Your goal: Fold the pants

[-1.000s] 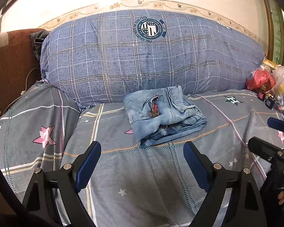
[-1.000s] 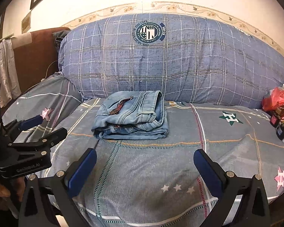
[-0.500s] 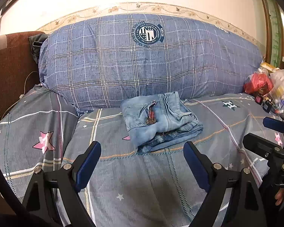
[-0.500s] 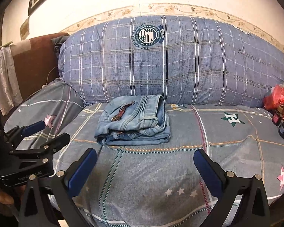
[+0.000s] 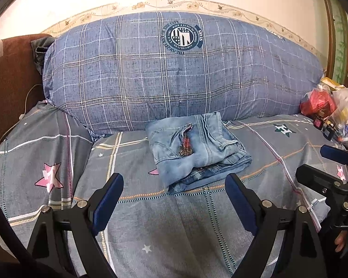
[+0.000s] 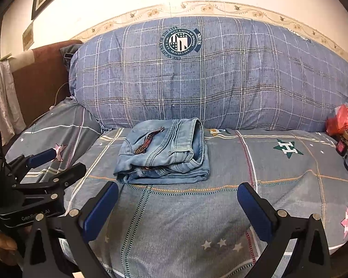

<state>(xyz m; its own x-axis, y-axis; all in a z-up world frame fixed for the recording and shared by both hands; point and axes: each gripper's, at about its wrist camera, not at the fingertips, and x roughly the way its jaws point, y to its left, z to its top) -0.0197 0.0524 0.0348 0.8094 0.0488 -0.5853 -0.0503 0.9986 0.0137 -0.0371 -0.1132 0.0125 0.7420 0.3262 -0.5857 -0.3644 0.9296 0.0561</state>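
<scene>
While your left gripper and right gripper hang empty with jaws spread at lower frame, the folded pants lie mid-frame on the bedspread, touching neither.

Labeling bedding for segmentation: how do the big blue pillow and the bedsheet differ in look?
The big blue pillow is a brighter blue-violet; the bedsheet is greyer. The pillow carries one round crest badge; the bedsheet has scattered pink, green and small white stars. The pillow bulges upright along the wall; the sheet lies flat under the folded jeans. Both have a plaid grid of thin lines.
</scene>
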